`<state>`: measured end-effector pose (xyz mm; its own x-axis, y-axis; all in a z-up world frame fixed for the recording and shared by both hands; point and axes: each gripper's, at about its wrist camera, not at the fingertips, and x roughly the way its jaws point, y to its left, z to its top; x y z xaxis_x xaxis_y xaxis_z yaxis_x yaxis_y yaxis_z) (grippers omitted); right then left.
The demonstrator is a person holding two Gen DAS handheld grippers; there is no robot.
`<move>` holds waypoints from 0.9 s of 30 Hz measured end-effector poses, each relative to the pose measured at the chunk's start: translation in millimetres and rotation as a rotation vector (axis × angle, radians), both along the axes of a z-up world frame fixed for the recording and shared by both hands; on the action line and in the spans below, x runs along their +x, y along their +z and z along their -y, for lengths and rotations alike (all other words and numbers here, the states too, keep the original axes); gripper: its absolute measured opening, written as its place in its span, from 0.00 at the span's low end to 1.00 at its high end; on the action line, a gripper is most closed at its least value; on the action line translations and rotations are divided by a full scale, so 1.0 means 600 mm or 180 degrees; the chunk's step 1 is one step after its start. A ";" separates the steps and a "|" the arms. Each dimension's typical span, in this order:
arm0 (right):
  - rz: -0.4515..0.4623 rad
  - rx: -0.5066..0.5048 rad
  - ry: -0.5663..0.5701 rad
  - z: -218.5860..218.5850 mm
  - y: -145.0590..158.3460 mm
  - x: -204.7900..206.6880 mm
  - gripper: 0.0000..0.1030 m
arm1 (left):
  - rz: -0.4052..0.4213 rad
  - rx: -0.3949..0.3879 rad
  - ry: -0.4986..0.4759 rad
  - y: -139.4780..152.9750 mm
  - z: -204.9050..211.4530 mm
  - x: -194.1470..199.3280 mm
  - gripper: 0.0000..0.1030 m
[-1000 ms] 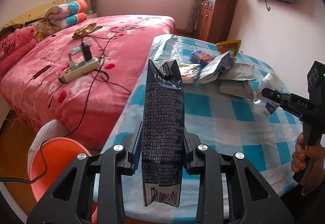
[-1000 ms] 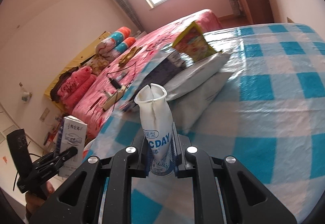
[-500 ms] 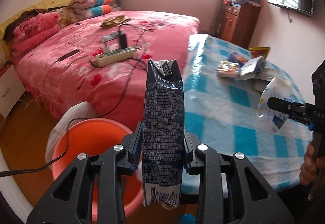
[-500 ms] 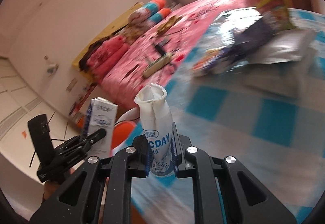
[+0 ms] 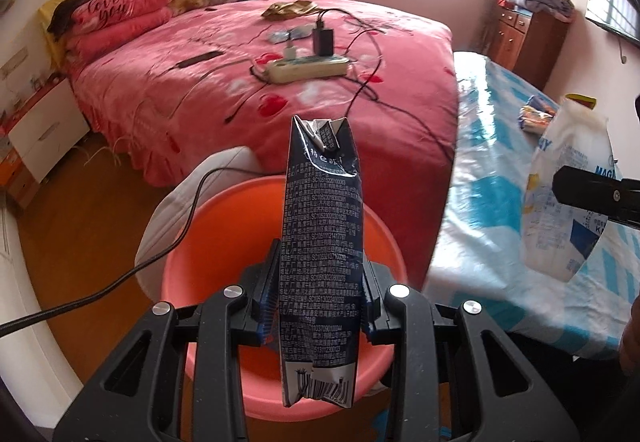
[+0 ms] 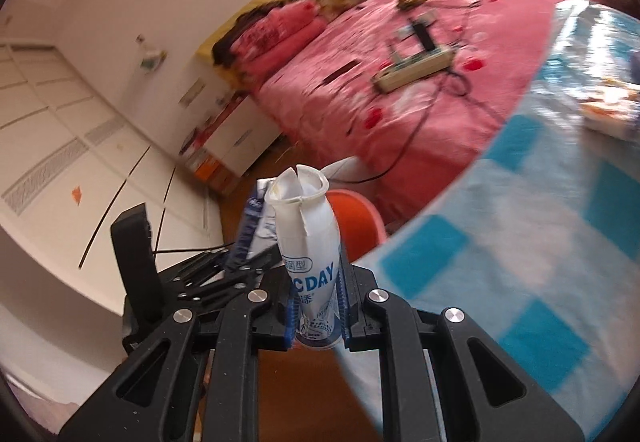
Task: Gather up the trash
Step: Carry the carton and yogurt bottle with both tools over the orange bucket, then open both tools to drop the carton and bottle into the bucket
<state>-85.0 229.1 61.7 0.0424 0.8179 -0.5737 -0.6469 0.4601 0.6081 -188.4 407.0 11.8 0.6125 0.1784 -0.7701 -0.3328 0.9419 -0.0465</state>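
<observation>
Between our left jaws we grip a dark carton over the bucket; our right jaws clamp a white pouch.

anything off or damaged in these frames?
Mostly expected: the dark carton in the left gripper is crumpled, top torn open. The oddity is on the bed: a loaded power strip with cables trailing off the edge.

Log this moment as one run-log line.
left gripper: shut on dark blue carton | right gripper: shut on white pouch | orange bucket: below carton
</observation>
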 end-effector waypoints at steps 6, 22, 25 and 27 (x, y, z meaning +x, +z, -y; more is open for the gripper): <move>0.0025 -0.0065 0.0227 -0.070 -0.004 -0.029 0.17 | -0.0053 -0.0048 0.0134 -0.017 -0.024 -0.014 0.34; 0.0397 -0.0255 -0.0193 -0.016 -0.008 -0.035 0.83 | -0.0064 0.0008 0.0365 -0.026 -0.039 -0.029 0.75; 0.0578 -0.0318 -0.0329 0.019 -0.001 -0.038 0.85 | 0.0041 0.0150 0.0325 -0.017 -0.025 -0.028 0.78; 0.0677 -0.0346 -0.0425 0.043 0.001 -0.041 0.87 | 0.0126 0.0214 0.0247 -0.009 -0.013 -0.028 0.78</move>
